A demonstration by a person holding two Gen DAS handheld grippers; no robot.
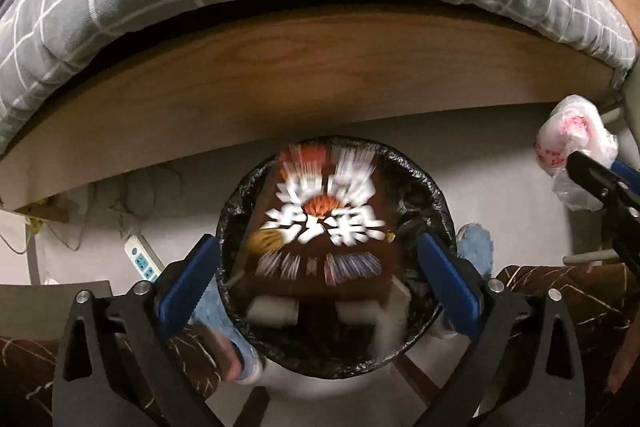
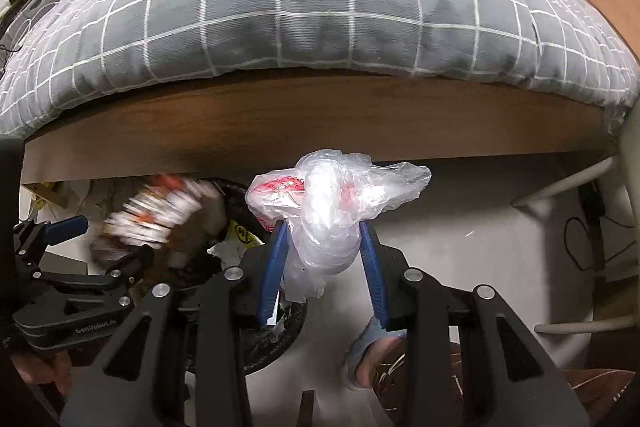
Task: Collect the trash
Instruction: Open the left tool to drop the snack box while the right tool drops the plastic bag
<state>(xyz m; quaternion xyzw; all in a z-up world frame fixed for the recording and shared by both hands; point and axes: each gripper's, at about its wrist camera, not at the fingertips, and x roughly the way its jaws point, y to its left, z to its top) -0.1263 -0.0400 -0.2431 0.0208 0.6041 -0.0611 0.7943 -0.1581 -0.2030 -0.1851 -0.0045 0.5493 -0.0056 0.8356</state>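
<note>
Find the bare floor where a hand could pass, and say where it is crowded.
Free: the pale floor between the bin and the white rail, below the bed board. Crowded: the bin mouth, filled by a blurred brown packet, and the floor left of the bin, with a power strip and cables.

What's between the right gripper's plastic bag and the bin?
Nothing solid. The bag hangs in the right gripper, off to the side of the bin. The blurred brown box sits in the bin's mouth under the open left gripper, filling much of it.
</note>
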